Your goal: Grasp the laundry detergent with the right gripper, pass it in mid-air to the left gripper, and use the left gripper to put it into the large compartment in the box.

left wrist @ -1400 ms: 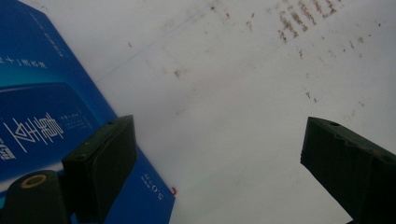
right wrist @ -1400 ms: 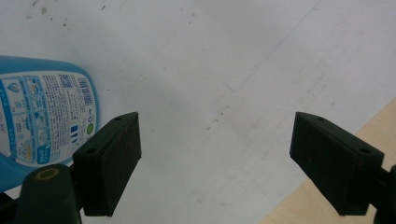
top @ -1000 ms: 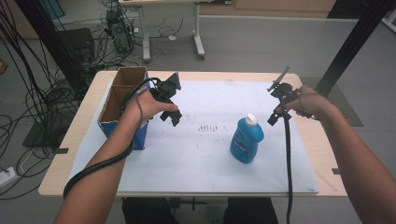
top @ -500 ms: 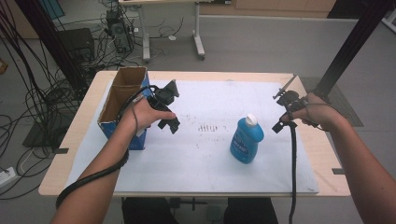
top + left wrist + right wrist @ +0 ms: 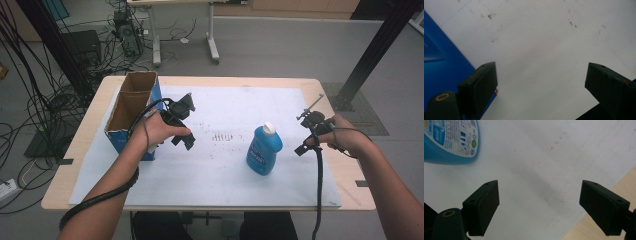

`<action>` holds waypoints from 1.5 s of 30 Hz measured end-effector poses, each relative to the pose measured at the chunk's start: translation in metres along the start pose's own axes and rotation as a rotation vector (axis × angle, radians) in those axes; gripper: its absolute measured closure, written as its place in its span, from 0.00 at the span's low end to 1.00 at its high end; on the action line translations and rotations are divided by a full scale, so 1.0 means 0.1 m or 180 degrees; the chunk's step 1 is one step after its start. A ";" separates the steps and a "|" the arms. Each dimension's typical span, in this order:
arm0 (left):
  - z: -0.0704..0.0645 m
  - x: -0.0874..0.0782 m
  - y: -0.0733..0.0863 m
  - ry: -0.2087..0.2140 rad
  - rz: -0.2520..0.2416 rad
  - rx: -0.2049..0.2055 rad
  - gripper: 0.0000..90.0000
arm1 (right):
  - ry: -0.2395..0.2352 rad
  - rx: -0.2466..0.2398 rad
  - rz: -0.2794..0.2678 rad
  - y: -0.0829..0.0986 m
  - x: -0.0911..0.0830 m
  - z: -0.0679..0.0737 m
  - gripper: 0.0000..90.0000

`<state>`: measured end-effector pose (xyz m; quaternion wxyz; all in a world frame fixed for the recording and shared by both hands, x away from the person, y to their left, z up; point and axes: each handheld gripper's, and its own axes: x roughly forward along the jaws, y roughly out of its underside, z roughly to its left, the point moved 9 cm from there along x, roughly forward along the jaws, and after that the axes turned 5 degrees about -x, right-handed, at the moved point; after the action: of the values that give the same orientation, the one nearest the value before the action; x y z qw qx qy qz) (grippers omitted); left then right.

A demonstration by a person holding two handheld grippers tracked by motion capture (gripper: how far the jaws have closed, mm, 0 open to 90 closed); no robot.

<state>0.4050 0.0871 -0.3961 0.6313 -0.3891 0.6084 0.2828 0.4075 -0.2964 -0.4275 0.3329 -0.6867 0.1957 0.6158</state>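
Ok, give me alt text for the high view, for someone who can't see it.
A blue bottle with a white cap stands upright on a white sheet covering a wooden table, between a person's two hand-held tools. The left claw hovers beside an open blue cardboard box; the right claw hangs right of the bottle, touching nothing.

Blue bottle (image 5: 263,152) with white cap, blue-and-brown cardboard box (image 5: 131,112), white mat (image 5: 225,165), black claws.
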 end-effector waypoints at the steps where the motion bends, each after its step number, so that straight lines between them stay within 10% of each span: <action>1: 0.00 0.01 0.00 -0.0003 0.0007 0.0006 0.13 | 0.0013 -0.0005 -0.0002 0.02 0.01 0.01 0.18; 45: -0.10 0.13 0.15 0.0008 0.0111 0.0048 0.12 | -0.0196 0.0010 -0.0623 0.35 0.36 0.81 0.17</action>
<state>0.3883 0.0859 -0.4105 0.6284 -0.3740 0.6180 0.2887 0.3319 -0.2595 -0.4720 0.3985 -0.6828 0.1183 0.6009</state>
